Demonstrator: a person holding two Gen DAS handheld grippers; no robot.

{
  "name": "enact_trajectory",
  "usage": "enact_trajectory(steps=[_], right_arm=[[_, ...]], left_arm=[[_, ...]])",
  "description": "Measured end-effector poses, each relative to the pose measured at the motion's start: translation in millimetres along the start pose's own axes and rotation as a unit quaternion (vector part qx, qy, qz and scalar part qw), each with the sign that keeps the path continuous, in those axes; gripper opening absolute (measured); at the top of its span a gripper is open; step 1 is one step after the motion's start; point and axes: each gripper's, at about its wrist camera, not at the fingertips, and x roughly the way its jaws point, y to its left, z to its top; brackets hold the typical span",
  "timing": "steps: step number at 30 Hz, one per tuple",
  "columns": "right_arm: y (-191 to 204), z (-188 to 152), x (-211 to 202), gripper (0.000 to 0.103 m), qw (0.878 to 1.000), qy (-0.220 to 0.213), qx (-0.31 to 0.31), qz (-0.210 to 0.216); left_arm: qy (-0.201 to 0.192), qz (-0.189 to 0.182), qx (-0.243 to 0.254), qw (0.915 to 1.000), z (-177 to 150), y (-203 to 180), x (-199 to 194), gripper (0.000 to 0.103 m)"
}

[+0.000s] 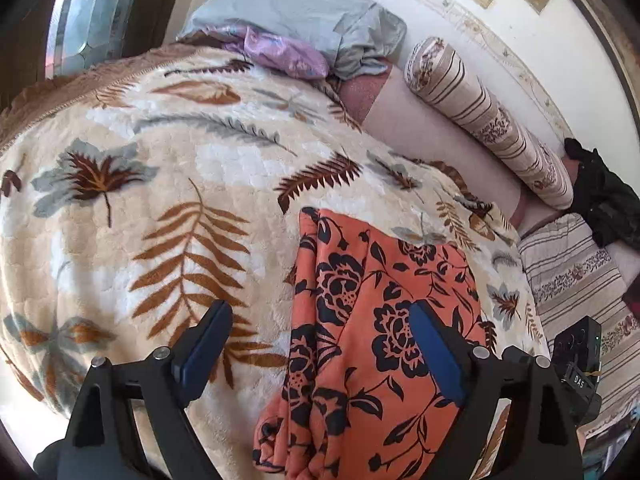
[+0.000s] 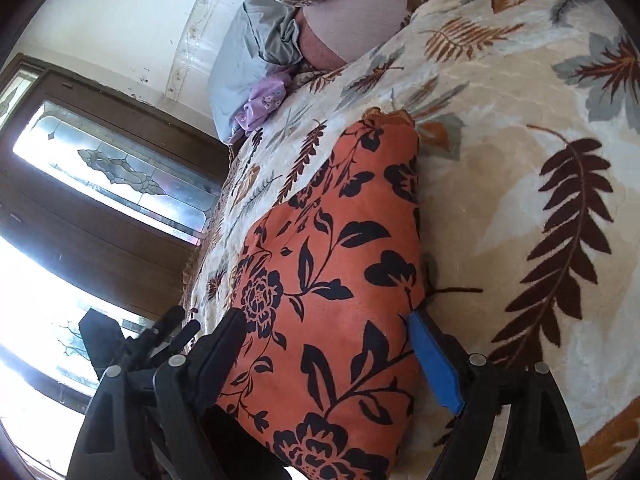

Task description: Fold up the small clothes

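Note:
An orange garment with a black flower print (image 1: 380, 272) lies folded into a long strip on the leaf-patterned blanket (image 1: 160, 160). My left gripper (image 1: 320, 320) hovers over its near part with the jaws wide open; one blue pad is above the cloth and the other above the blanket, and neither presses anything. In the right wrist view the same garment (image 2: 328, 240) runs away from me. My right gripper (image 2: 326, 320) is open and straddles its near end, with the blue pad at the cloth's edge. The right gripper's black body (image 1: 576, 360) shows beside the garment.
The blanket (image 2: 500, 160) covers most of the bed. At the head are a grey pillow (image 1: 304, 12), a purple cloth (image 1: 280, 52) and a striped bolster (image 1: 480, 112) along the wall. A black item (image 1: 600, 192) lies at the far right. A dark-framed window (image 2: 120, 168) is beyond the bed.

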Motion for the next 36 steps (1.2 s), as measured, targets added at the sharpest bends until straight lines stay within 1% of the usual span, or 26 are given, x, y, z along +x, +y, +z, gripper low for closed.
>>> enact_trajectory(steps=[1, 2, 3, 4, 5, 6, 8, 9, 10, 11, 13, 15, 16, 19, 22, 23, 25, 31, 33, 34, 36], right_arm=[[-2, 1, 6, 0.086, 1.000, 0.004, 0.002, -0.004], [-6, 3, 15, 0.086, 1.000, 0.011, 0.007, -0.006], [-9, 4, 23, 0.086, 1.000, 0.025, 0.013, -0.004], [-13, 4, 35, 0.086, 0.999, 0.049, 0.019, -0.001], [-11, 3, 41, 0.086, 0.998, 0.054, 0.006, -0.008], [-6, 4, 42, 0.084, 0.998, 0.053, -0.017, -0.018], [0, 3, 45, 0.084, 0.997, 0.061, -0.044, -0.030], [0, 3, 46, 0.081, 0.997, 0.061, -0.048, -0.031], [-2, 3, 45, 0.076, 0.997, 0.059, -0.048, -0.033], [-4, 3, 44, 0.074, 0.997, 0.057, -0.045, -0.031], [-10, 2, 41, 0.065, 0.998, 0.052, -0.038, -0.024], [-14, 2, 38, 0.061, 0.998, 0.049, -0.031, -0.020], [-14, 2, 37, 0.061, 0.998, 0.049, -0.030, -0.022], [-9, 2, 39, 0.060, 0.997, 0.050, -0.035, -0.036], [-5, 3, 40, 0.057, 0.997, 0.051, -0.039, -0.048], [-3, 2, 40, 0.057, 0.996, 0.051, -0.043, -0.054], [2, 2, 41, 0.055, 0.995, 0.052, -0.051, -0.064], [8, 2, 41, 0.050, 0.993, 0.055, -0.067, -0.076], [11, 3, 41, 0.048, 0.992, 0.056, -0.076, -0.080], [13, 3, 40, 0.046, 0.992, 0.056, -0.082, -0.082], [19, 2, 40, 0.043, 0.990, 0.057, -0.095, -0.088]], left_arm=[[0.040, 0.002, 0.012, 0.9991, -1, 0, 20, 0.090], [0.083, 0.015, 0.027, 0.9960, -4, -1, 43, 0.090], [0.119, 0.035, 0.037, 0.9916, -10, 0, 62, 0.091], [0.098, 0.032, 0.044, 0.9937, -13, -1, 63, 0.091], [0.085, 0.030, 0.051, 0.9947, -14, -4, 61, 0.091], [0.090, 0.035, 0.059, 0.9936, -14, -8, 62, 0.091], [0.085, 0.040, 0.063, 0.9935, -16, -11, 63, 0.091], [0.084, 0.044, 0.069, 0.9931, -17, -13, 64, 0.091], [0.082, 0.049, 0.075, 0.9926, -17, -16, 64, 0.091], [0.081, 0.054, 0.079, 0.9921, -18, -18, 64, 0.091], [0.078, 0.063, 0.085, 0.9913, -18, -23, 67, 0.091], [0.073, 0.074, 0.098, 0.9898, -20, -29, 67, 0.091], [0.070, 0.078, 0.104, 0.9891, -19, -26, 65, 0.090], [0.068, 0.079, 0.121, 0.9872, -20, -31, 62, 0.082], [0.067, 0.077, 0.135, 0.9855, -21, -38, 61, 0.071], [0.067, 0.075, 0.140, 0.9850, -22, -40, 61, 0.066], [0.065, 0.083, 0.150, 0.9831, -23, -45, 60, 0.065], [0.068, 0.077, 0.157, 0.9823, -23, -49, 61, 0.054], [0.067, 0.077, 0.163, 0.9814, -24, -51, 61, 0.047], [0.066, 0.077, 0.166, 0.9809, -25, -52, 61, 0.046], [0.063, 0.077, 0.170, 0.9803, -25, -55, 60, 0.037]])
